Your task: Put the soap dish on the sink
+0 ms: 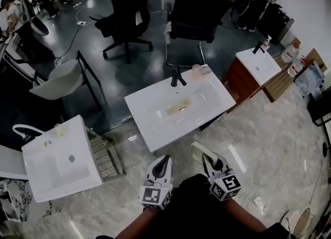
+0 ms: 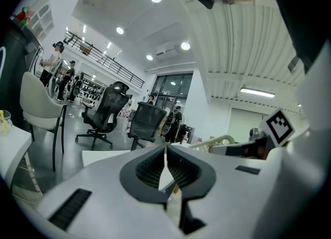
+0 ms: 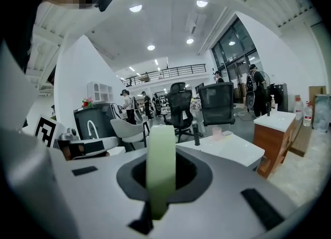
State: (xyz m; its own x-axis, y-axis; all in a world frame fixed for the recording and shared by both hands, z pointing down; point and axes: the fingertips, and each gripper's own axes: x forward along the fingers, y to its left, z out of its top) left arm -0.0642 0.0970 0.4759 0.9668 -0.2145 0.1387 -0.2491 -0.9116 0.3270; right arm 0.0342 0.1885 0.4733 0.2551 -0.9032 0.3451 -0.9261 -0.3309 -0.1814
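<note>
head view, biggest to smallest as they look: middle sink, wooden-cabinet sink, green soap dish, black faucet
1. middle sink
2. wooden-cabinet sink
3. green soap dish and black faucet: alike, dish nearer camera, unranked

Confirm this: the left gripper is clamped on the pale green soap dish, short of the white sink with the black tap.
Wrong gripper. The right gripper is clamped on the pale green soap dish, short of the white sink with the black tap; the right gripper view shows it. The left gripper is shut, empty.
</note>
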